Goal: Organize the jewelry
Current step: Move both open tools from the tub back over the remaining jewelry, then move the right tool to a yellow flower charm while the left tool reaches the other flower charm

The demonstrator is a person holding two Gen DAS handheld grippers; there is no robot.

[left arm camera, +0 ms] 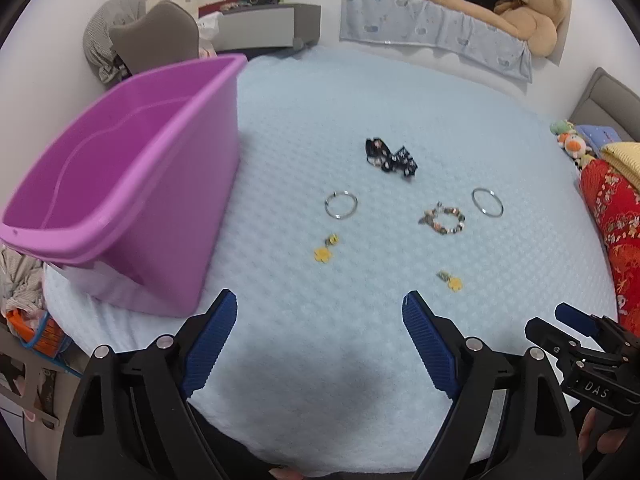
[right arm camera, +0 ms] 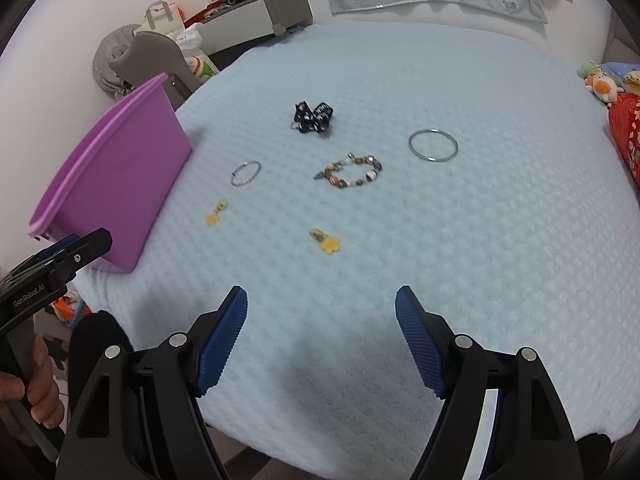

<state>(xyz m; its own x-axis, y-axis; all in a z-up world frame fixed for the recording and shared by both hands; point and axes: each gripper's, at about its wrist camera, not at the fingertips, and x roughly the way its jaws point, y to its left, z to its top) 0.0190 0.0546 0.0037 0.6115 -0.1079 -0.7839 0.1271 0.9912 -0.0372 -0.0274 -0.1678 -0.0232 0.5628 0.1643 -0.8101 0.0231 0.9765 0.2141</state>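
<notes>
Jewelry lies spread on a light blue blanket point(left arm camera: 320, 128). A black patterned bow point(left arm camera: 391, 157) point(right arm camera: 313, 117) is farthest. Two silver rings lie left point(left arm camera: 341, 205) point(right arm camera: 245, 173) and right point(left arm camera: 487, 201) point(right arm camera: 433, 145) of a beaded bracelet point(left arm camera: 445, 220) point(right arm camera: 349, 170). Two yellow flower earrings lie nearer, left point(left arm camera: 325, 249) point(right arm camera: 215, 213) and right point(left arm camera: 451, 280) point(right arm camera: 326, 241). An empty purple bin point(left arm camera: 120, 184) point(right arm camera: 116, 184) stands at the left. My left gripper point(left arm camera: 320, 308) and right gripper point(right arm camera: 321, 300) are both open and empty, short of the jewelry.
A teddy bear point(left arm camera: 520, 4) sits on a ledge at the back. Red patterned fabric point(left arm camera: 616, 232) and small plush toys point(left arm camera: 572, 144) lie at the right edge. A grey chair point(left arm camera: 156, 36) and a shelf point(left arm camera: 264, 24) stand beyond the bin.
</notes>
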